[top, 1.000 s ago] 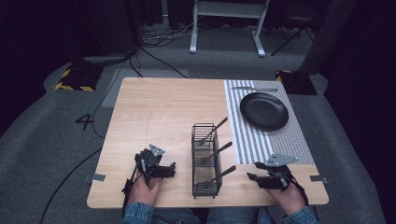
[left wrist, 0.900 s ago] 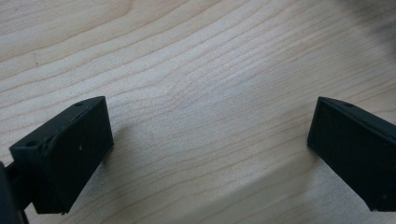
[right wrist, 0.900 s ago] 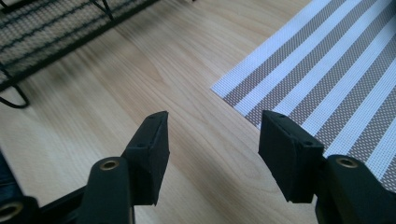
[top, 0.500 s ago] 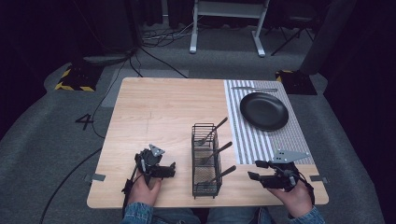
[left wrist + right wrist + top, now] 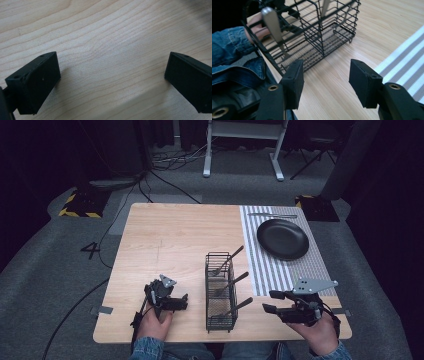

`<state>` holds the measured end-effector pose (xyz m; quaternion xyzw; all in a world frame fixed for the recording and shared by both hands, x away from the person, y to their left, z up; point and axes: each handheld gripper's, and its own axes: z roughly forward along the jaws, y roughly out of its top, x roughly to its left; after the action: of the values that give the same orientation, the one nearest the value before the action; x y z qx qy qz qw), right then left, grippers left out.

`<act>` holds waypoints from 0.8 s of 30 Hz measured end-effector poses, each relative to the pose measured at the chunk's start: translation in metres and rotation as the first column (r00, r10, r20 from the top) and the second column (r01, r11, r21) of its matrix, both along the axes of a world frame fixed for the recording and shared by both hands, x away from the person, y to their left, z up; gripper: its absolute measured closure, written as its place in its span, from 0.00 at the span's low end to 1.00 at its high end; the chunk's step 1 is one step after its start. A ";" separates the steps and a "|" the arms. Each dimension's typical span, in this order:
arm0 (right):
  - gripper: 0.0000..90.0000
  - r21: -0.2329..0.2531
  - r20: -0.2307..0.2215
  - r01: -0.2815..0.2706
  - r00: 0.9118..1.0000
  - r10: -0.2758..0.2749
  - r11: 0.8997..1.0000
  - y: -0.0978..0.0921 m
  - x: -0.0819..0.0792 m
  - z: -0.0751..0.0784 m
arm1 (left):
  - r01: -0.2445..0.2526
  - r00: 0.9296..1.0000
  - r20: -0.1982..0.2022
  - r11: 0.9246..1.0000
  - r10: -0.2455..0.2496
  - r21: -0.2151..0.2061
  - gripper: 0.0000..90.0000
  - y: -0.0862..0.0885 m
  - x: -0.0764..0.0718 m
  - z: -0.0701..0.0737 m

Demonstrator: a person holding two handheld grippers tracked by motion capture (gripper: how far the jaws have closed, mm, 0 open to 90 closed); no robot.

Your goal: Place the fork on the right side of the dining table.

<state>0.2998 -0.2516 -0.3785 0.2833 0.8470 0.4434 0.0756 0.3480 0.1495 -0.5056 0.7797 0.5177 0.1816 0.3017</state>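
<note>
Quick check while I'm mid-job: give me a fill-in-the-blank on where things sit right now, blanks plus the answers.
1. The black plate rests on the ____ placemat.
2. The wire basket holds ____ utensils, handles leaning toward the mat.
3. The jaws of the left gripper are ____, with bare wooden table between them.
4. The right gripper sits beside the basket and grips ____.

Missing words: striped; three; open; nothing
</note>
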 end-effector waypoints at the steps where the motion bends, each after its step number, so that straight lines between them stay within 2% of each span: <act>1: 0.51 0.001 0.001 -0.005 1.000 0.005 1.000 0.001 -0.001 0.002 | 0.001 1.000 -0.001 1.000 -0.001 -0.001 0.00 0.000 0.000 0.000; 11: 0.53 0.028 0.011 -0.063 0.998 0.063 0.998 0.014 -0.007 0.018 | 0.000 1.000 0.000 1.000 0.000 0.001 0.00 0.000 0.000 0.000; 17: 0.56 0.021 0.022 -0.098 0.995 0.098 0.995 0.023 -0.010 0.025 | 0.000 1.000 -0.001 1.000 0.000 -0.001 0.00 0.000 0.000 0.000; 24: 0.60 0.013 0.010 -0.123 0.992 0.123 0.992 0.034 -0.010 0.029 | -0.002 1.000 -0.001 1.000 0.002 -0.003 0.00 0.000 0.000 0.000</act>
<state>0.2903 -0.2174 -0.3496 0.2293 0.8594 0.4542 0.0500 0.3479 0.1493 -0.5057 0.7788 0.5189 0.1807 0.3026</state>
